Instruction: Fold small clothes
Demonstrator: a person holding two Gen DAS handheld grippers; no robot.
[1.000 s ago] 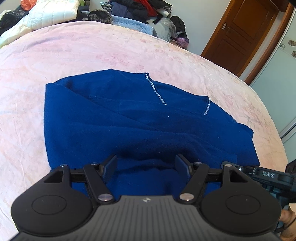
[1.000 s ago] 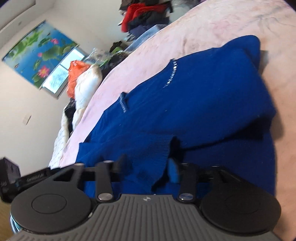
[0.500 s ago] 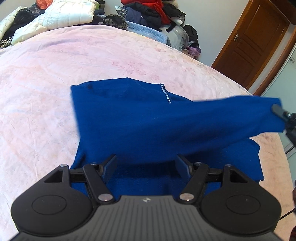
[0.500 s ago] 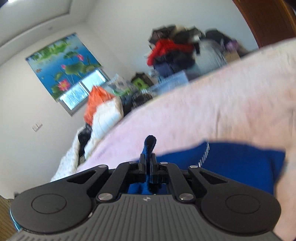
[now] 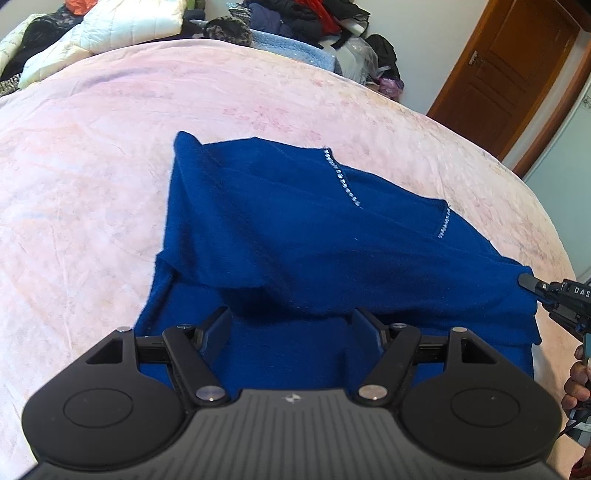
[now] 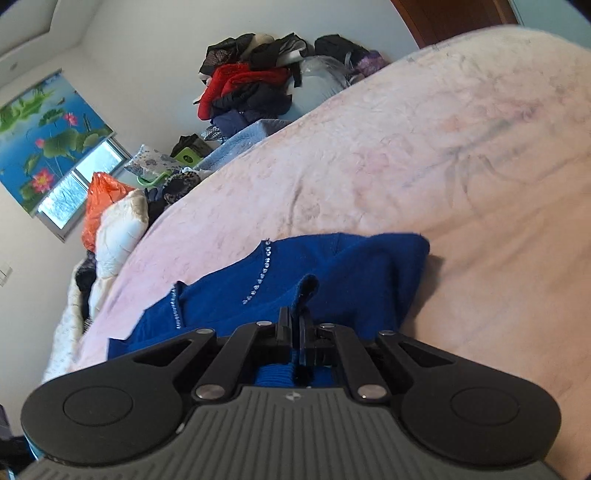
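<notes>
A dark blue sweater (image 5: 314,236) with a sparkly neckline lies on the pink bedcover (image 5: 92,166), one layer doubled over another. My left gripper (image 5: 291,317) hovers over its near edge. Its jaws are opening, and the fabric lies under and between the fingers without being pinched. My right gripper (image 6: 297,321) is shut on a fold of the sweater (image 6: 351,273), with a tuft of cloth sticking up past its tips. In the left wrist view the right gripper (image 5: 526,278) holds the sweater's right corner.
A heap of clothes (image 5: 295,22) and a white quilted piece (image 5: 129,22) lie along the far side of the bed. A wooden door (image 5: 509,74) stands at the right. A person's hand (image 5: 576,384) shows at the right edge.
The right gripper closed on the sweater's edge, lifted it and drew that layer across to the right. The layer now hangs lower over the rest. The left gripper has barely moved.
</notes>
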